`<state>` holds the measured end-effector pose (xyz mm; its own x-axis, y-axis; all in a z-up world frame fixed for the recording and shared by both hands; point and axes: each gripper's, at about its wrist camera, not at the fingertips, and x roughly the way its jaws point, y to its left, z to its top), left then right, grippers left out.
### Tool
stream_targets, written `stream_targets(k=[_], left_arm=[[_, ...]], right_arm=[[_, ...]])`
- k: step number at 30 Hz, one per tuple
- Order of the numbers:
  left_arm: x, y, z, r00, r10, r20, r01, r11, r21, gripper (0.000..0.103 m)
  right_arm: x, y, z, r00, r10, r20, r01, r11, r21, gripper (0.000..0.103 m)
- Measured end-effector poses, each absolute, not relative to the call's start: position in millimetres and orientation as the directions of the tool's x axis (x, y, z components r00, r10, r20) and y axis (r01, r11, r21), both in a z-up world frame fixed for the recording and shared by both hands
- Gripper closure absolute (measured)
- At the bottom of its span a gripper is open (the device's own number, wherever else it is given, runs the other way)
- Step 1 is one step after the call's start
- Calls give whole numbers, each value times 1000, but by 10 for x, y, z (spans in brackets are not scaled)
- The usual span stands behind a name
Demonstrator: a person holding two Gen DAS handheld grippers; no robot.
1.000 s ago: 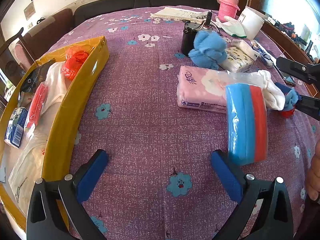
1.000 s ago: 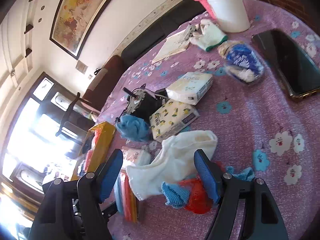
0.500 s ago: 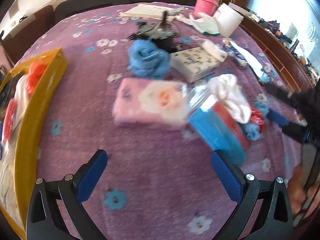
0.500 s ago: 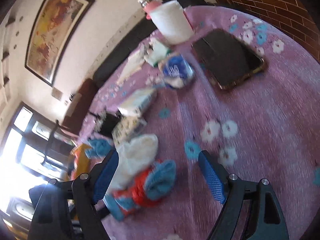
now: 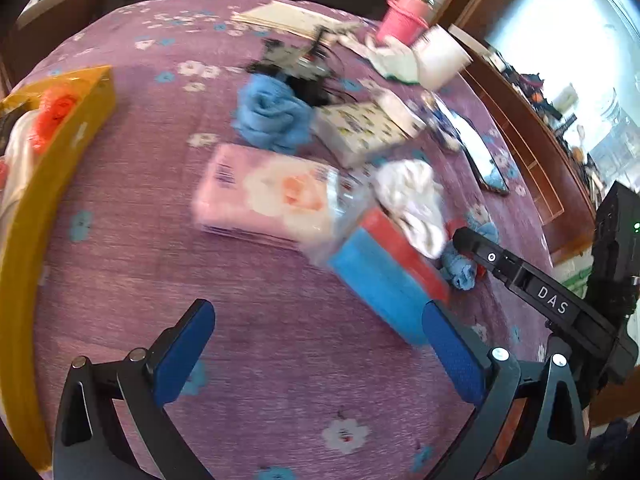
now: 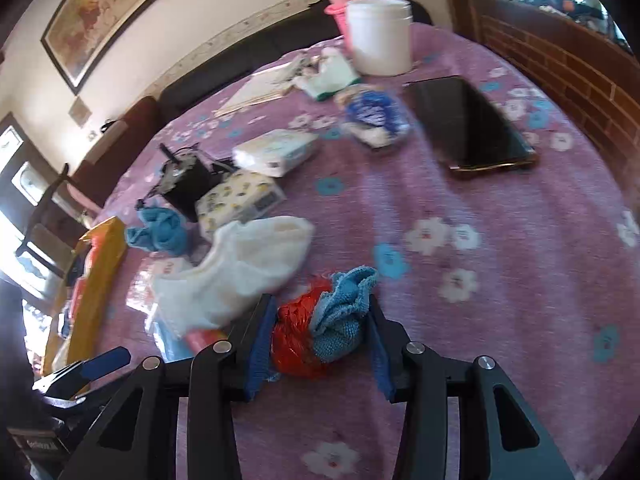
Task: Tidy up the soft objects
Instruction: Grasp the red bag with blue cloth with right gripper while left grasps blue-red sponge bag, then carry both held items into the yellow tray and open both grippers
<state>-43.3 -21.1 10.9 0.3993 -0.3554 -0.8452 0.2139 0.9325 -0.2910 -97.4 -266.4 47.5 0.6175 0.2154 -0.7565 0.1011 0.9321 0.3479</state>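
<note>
My right gripper (image 6: 318, 342) is shut on a bundle of red mesh (image 6: 294, 338) and small blue cloth (image 6: 340, 320) on the purple flowered tablecloth. It also shows in the left wrist view (image 5: 464, 264), at the right. My left gripper (image 5: 316, 354) is open and empty above the cloth, its right finger close to a blue and red sponge (image 5: 384, 276). A white cloth (image 5: 412, 196) lies on the sponge. A pink tissue pack (image 5: 268, 196) and a blue towel ball (image 5: 268, 112) lie behind. A yellow box (image 5: 44, 168) with soft items stands at the left.
A phone (image 6: 468, 120), a white tub (image 6: 380, 36), a pink bottle (image 5: 402, 12), tissue packs (image 6: 240, 200), a black device (image 6: 184, 180) and papers (image 5: 280, 16) crowd the far side. A wooden ledge (image 5: 532, 148) runs along the right.
My right gripper has closed on the red mesh and blue cloth. My left gripper has swung right, towards the sponge; the yellow box has slid further left in its view.
</note>
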Motion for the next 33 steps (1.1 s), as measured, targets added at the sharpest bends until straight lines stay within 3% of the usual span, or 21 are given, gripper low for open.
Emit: stream_targets(k=[5,10,13,16,19,23,33], left_arm=[[-307,-598,53,404,-291,-867,234,949,-209,0],[-190,-987,-58,451,-139,-882,277,961,-10,0],[-262,-1018,-66,471,-161,-867,328,945,3,3],[-340,-889,37,479,-218,-851,353,935,-41,48],[-409,-635,125,452,-323,-832,364,918,-158,66],[-556,-263,281,468,-392,-792,364,902,-232,79],[-771,971,773,574,-460,-677,269,887,-374,92]], right_arm=[[-1097,-2827,478,619,189,-763,128,934,335,56],[-1143,-2881,465,618,200,-760,126,929,347,56],[-1153,-2853,475,617,190,-763,123,935,332,56],[-1190,-2807,496,617,193,-763,106,940,324,57],[-1268,-2724,557,629,208,-749,77,942,326,58],[-1380,-2568,708,651,227,-724,30,946,324,59],[-1393,-1846,1070,665,286,-689,-98,949,300,59]])
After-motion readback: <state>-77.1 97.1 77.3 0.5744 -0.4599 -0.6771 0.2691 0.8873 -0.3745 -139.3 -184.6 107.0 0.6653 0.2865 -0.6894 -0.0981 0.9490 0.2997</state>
